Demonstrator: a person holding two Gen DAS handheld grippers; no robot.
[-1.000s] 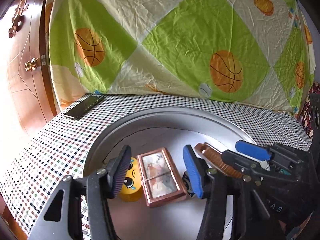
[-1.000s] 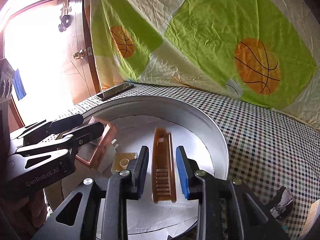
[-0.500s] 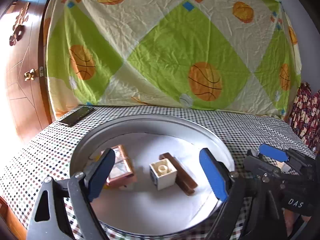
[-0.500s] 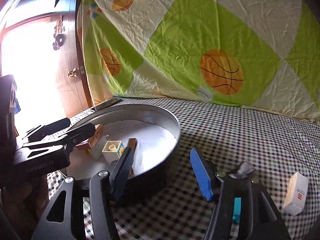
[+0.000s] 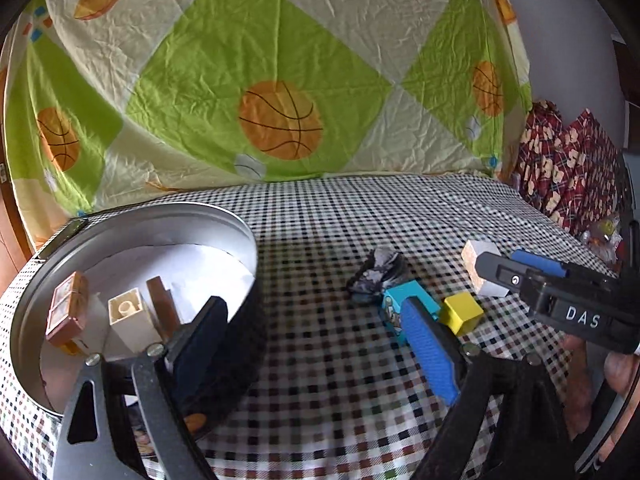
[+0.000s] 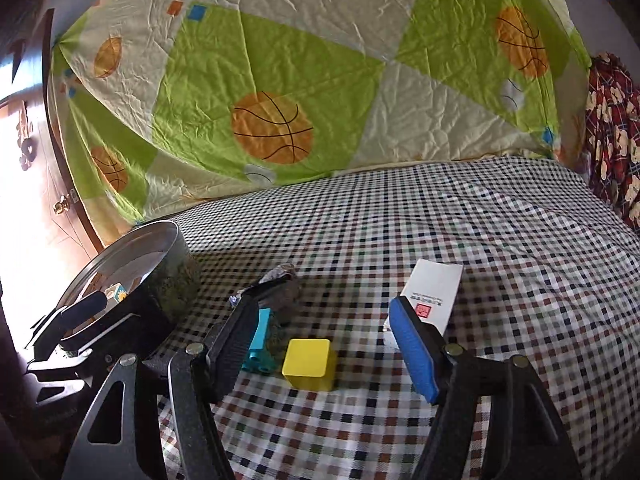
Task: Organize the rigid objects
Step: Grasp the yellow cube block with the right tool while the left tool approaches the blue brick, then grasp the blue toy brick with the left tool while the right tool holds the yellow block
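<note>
Both tools, left [image 5: 316,344] and right [image 6: 320,348], gape empty over the checked counter [image 6: 480,240], four pieces already in the pan [image 5: 132,216] (yellow cube [image 6: 308,364], teal block [image 5: 412,300], white box [image 6: 434,292] remain outside).

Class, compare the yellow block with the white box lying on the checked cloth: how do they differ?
The yellow block is a plain cube; the white box is longer and flatter. The block is bare, while the box carries a red mark and print. Both rest on the checked cloth, outside the round tin.
</note>
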